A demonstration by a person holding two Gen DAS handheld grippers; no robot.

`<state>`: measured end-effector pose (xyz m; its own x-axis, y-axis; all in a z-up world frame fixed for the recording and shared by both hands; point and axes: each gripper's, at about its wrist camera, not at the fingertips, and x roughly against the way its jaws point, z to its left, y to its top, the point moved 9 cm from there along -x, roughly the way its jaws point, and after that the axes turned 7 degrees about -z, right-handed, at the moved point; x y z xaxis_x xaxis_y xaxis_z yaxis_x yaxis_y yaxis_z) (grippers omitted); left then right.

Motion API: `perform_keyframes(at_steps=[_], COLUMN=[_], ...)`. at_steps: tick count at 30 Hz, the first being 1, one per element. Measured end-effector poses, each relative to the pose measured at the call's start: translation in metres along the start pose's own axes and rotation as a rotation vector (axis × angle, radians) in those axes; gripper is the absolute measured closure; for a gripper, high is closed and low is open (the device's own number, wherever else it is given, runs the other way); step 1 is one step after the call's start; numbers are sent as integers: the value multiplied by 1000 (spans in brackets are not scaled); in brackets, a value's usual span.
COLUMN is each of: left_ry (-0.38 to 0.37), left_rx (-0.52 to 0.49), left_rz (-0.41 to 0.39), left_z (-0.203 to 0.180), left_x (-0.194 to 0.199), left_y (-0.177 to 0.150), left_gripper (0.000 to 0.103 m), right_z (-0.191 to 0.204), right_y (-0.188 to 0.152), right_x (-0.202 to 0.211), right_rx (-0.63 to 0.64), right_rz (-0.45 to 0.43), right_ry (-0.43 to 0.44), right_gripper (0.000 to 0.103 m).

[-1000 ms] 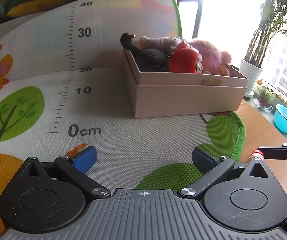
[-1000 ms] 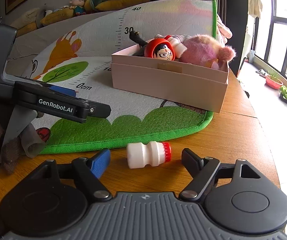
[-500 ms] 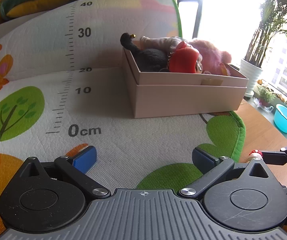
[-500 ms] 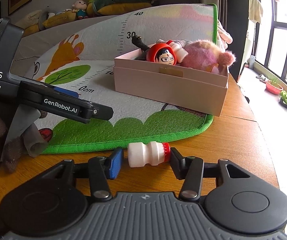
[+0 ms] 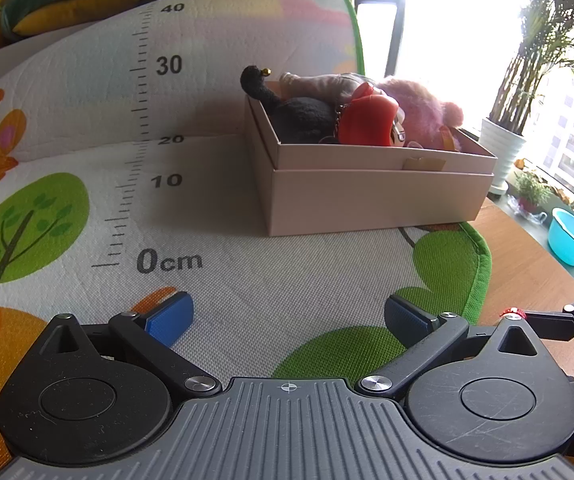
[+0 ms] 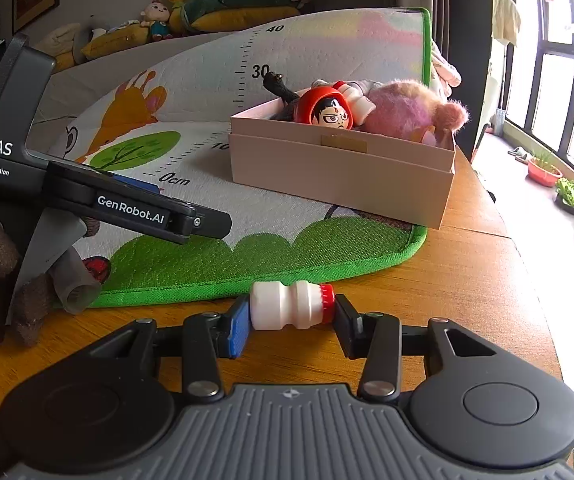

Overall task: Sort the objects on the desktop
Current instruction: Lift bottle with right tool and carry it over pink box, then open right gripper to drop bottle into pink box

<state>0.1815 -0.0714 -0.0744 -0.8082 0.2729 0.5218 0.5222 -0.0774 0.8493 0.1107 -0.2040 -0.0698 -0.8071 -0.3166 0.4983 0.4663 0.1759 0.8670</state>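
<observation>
Nearly done, by the look of it: already packed into the pink box [image 6: 343, 172] at the far right corner of the play mat [image 6: 215, 256] were a red-hooded doll [image 6: 329, 110], a pink plush toy [image 6: 403, 110], a black plush toy [image 5: 307, 114] and a small white bottle [image 6: 357, 100]. Left out, and lying on its side on the bare wooden table [image 6: 447, 280] just beyond the mat's green front edge: one little white bottle with a red cap [image 6: 289, 309]. Caught end to end by the right gripper [image 6: 293, 320], blue pad against the base and dark pad against the cap, though not yet lifted off the wood. Spread wide and gripping nothing, low over the mat's near edge: the left gripper [image 5: 287, 314]. Judged remaining: a lift, a short carry across the mat, and a drop into the box. Nothing else loose seen on mat or table.
</observation>
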Motion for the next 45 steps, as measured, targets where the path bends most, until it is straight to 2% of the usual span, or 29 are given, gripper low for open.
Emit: perform_keyframes(at_steps=[9, 15, 21, 28, 31, 36, 43, 44, 45], left_ry=[-2, -5, -9, -13, -14, -15, -14, -14, -13], left_rx=[3, 9, 14, 21, 24, 26, 26, 25, 25], left_rz=[-1, -2, -4, -6, -7, -8, -7, -7, -7], left_z=[0, 0, 1, 1, 1, 1, 1, 1, 1], left_x=[0, 1, 1, 1, 1, 1, 0, 0, 0], left_y=[0, 1, 2, 2, 3, 3, 3, 3, 3], left_gripper=[0, 0, 0, 0, 0, 0, 0, 0, 0], right_z=[4, 2, -20, -55, -61, -63, -67, -68, -69], right_y=[-2, 10, 48, 113, 125, 122, 112, 110, 109], right_x=[7, 10, -2, -36, -54, -76, -73, -69, -64], right_rx=[-37, -12, 44, 35, 32, 3, -41, -50, -61], right_rz=[49, 32, -52, -175, -180, -142, -147, -159, -170], right_ry=[-45, -80, -163, -267, -277, -259, -261, -265, -271], right_gripper=[60, 60, 60, 60, 60, 60, 39, 33, 23])
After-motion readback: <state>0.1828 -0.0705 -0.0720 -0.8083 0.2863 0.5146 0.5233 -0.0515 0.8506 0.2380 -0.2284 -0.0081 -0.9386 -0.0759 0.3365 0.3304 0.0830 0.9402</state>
